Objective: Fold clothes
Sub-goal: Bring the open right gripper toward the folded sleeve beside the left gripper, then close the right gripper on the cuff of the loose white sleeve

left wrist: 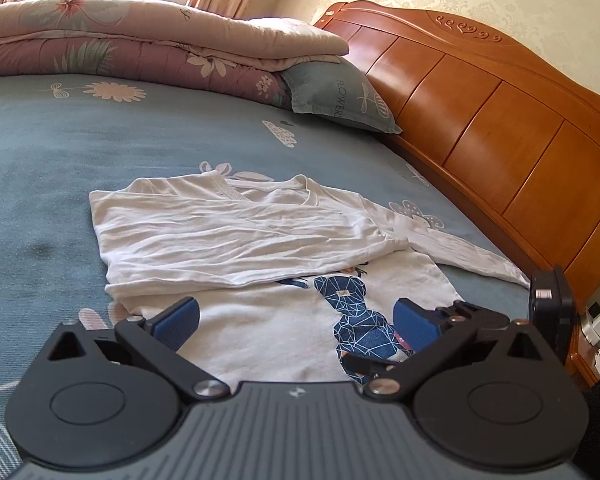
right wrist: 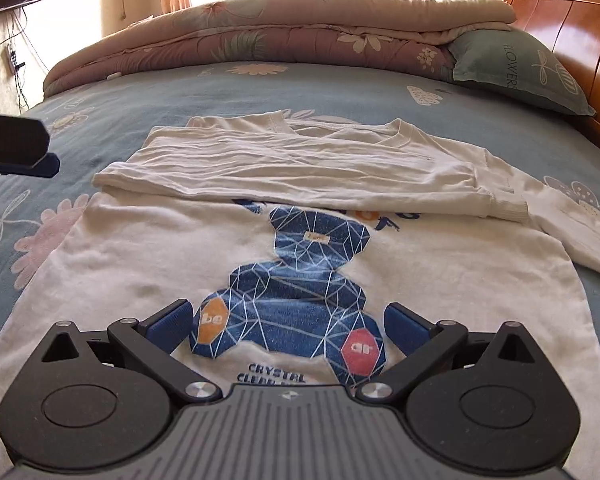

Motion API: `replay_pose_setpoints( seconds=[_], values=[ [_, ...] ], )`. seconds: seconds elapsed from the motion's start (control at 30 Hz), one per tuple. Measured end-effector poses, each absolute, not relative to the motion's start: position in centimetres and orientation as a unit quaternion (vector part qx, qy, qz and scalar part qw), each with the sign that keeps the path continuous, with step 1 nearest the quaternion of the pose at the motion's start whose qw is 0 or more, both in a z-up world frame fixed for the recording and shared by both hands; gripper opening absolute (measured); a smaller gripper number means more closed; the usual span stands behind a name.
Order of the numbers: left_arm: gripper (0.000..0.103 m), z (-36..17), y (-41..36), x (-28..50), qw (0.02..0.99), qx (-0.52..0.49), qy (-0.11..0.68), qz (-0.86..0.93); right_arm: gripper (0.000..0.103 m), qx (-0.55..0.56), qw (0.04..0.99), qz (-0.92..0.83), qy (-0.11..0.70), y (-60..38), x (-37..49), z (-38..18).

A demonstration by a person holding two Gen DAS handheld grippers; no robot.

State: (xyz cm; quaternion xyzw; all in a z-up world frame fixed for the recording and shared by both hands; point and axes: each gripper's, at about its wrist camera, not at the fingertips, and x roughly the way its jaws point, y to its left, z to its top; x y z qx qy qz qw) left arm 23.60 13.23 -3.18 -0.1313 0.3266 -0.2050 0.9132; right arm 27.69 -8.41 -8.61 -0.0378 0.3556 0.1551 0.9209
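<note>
White long-sleeved shirt [right wrist: 292, 248] with a blue bear print lies on the blue-grey bedsheet [right wrist: 148, 92], its far part folded over and one sleeve trailing right. Both the left gripper [left wrist: 296, 320] and right gripper [right wrist: 286, 320] hover over its near hem, jaws spread wide and holding nothing.

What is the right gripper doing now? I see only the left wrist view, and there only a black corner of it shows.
Observer: The right gripper is open and holds nothing. The bear print on the white shirt shows between its fingers.
Operator: Is something printed under the bear? That part is hidden for me.
Observer: Yes. The blue word "CRYSTAL" stands there, with a second line below it, partly hidden.
</note>
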Motion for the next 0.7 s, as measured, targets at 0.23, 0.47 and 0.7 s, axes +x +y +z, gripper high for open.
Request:
replay_pose_setpoints(
  seconds=[0.23,0.47,0.7],
  values=[
    [0.102,-3.2,13.3,23.8,0.913,-0.133,0.326,-0.207,0.103,-0.018,0.928,0.184,0.325,-5.4,32.7,-6.8],
    [0.102,-2.4,13.6,23.4,0.915,-0.141,0.311,-0.214,0.103,-0.064,0.908,0.199,0.364,-4.5,32.5,-9.3],
    [0.102,-2.4,11.5,23.0,0.912,-0.131,0.308,-0.235,0.103,-0.036,0.931,0.130,0.338,-11.9,28.8,-6.4]
  ],
)
